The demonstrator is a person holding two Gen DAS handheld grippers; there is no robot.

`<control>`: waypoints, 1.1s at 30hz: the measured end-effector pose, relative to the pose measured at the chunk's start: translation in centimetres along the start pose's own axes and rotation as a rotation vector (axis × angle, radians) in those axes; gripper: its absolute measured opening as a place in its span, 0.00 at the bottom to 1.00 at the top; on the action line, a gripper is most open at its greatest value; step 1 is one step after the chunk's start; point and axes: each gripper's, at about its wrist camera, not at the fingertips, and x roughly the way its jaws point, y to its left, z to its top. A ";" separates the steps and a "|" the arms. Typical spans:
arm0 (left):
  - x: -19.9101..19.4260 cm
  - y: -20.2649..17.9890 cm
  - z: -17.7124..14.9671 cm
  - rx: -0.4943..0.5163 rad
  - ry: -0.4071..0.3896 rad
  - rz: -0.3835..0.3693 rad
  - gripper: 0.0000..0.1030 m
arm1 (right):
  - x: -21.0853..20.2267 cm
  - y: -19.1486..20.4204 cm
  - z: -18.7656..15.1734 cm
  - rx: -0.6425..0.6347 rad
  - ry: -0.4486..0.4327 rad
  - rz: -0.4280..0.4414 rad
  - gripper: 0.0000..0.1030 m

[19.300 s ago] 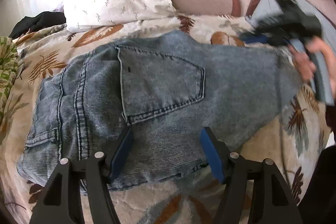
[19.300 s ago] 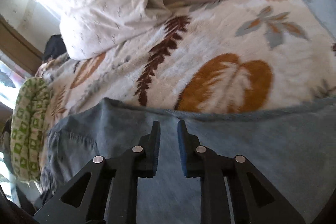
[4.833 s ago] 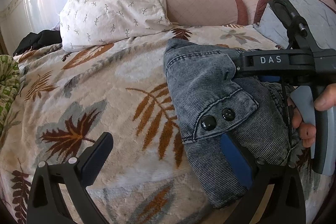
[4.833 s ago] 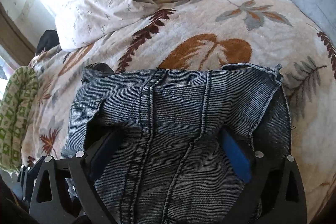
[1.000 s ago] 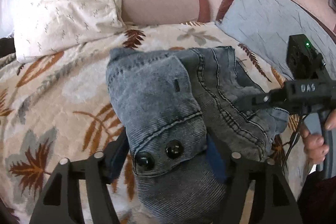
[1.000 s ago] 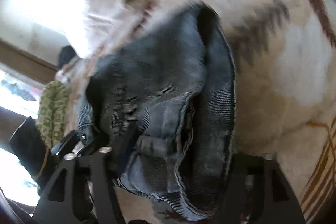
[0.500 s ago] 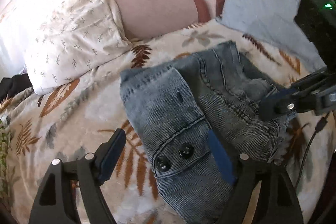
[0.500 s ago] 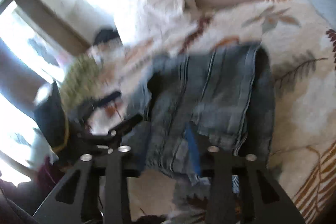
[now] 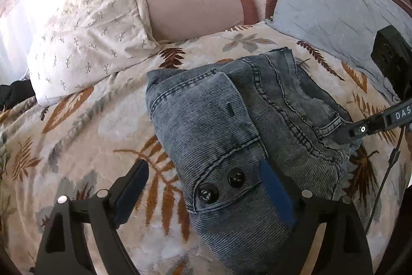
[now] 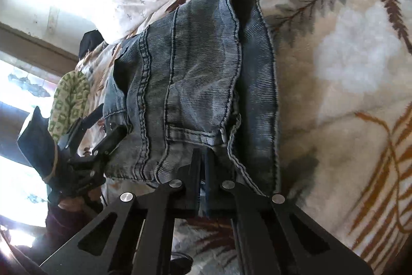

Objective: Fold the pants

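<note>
Folded denim jeans (image 9: pixel 231 125) lie as a compact bundle on the leaf-print blanket (image 9: pixel 85 135) of the bed, centre-right in the left wrist view, waistband flap with two dark buttons (image 9: pixel 221 184) toward 6 o'clock. White pillow (image 9: pixel 85 35) at 10 o'clock, blue pillow (image 9: pixel 334 4) at 2 o'clock.

Left tool (image 9: pixel 206 187) stands wide: its right pad rests against the bundle's near edge, the left pad is apart over bare blanket, nothing gripped. Right tool (image 10: pixel 203 166) has its jaws drawn narrow at the bundle's hem edge; whether fabric is pinched between them cannot be told, since the denim hides the tips.

Handling, as a judgement: thick ribbed denim, fairly heavy and soft, not fragile and not slippery; layers stack bulky and tend to spring open or slump. Seams, waistband and hem are the stiffest parts, so they are the best places to hold. A pinch should take all layers at a folded edge, or only the top layer lifts. The plush blanket may drag on the fabric.
</note>
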 end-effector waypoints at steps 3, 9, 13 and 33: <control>0.0 0.0 0.0 -0.006 0.000 -0.001 0.87 | -0.5 -0.2 0.0 0.005 -0.008 -0.006 0.00; 0.2 0.1 0.0 -0.028 0.008 -0.001 0.87 | -2.8 1.3 0.2 -0.046 -0.090 -0.020 0.11; 0.2 0.0 0.0 -0.028 0.007 0.001 0.88 | -4.6 2.4 2.6 -0.010 -0.236 0.026 0.24; 0.7 0.2 0.2 -0.059 0.018 -0.051 0.89 | -0.5 1.6 11.5 0.007 -0.358 -0.126 0.05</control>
